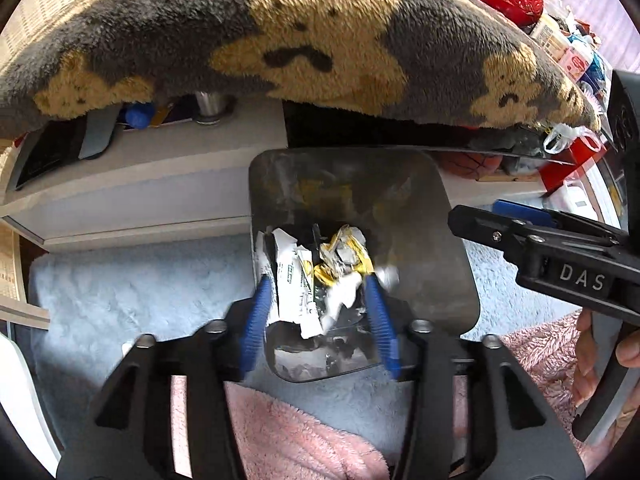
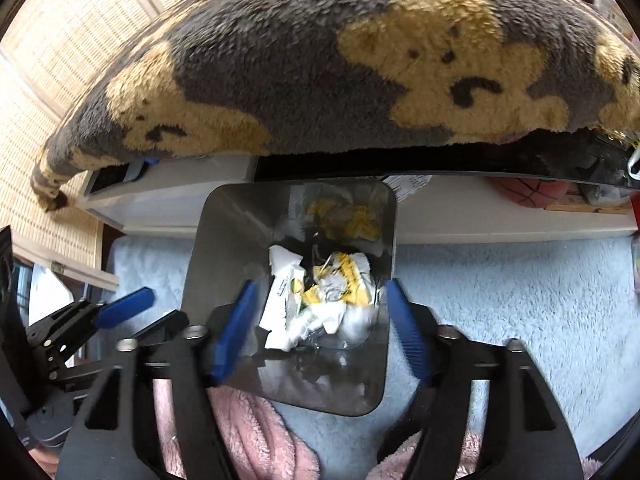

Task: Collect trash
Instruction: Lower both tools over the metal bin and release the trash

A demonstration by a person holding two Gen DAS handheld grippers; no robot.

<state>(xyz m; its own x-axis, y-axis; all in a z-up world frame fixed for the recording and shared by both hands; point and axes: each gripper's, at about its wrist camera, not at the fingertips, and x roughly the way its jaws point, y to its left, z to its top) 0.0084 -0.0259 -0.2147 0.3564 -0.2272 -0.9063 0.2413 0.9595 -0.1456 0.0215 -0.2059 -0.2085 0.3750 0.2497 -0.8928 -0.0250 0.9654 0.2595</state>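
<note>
A grey metal bin (image 1: 432,240) (image 2: 224,240) stands on the rug, seen from above in both wrist views. Crumpled white and yellow wrappers (image 1: 336,264) (image 2: 332,292) lie bunched inside it. My left gripper (image 1: 316,280) hangs over the bin's near side. Its blue pads stand apart on either side of the wrappers, open. My right gripper (image 2: 323,283) is also over the bin and is spread wider, well apart from the paper. Each view shows the other gripper from the side: the right gripper (image 1: 520,216) at right, the left gripper (image 2: 124,308) at left.
A grey plush cushion with tan bears (image 1: 320,40) (image 2: 360,80) overhangs a white ledge (image 1: 160,184) just behind the bin. A pale blue fluffy rug (image 1: 120,288) and pink fleece (image 1: 280,432) cover the floor. A basketball (image 1: 472,162) sits under the ledge. A hand (image 1: 600,360) holds the right gripper.
</note>
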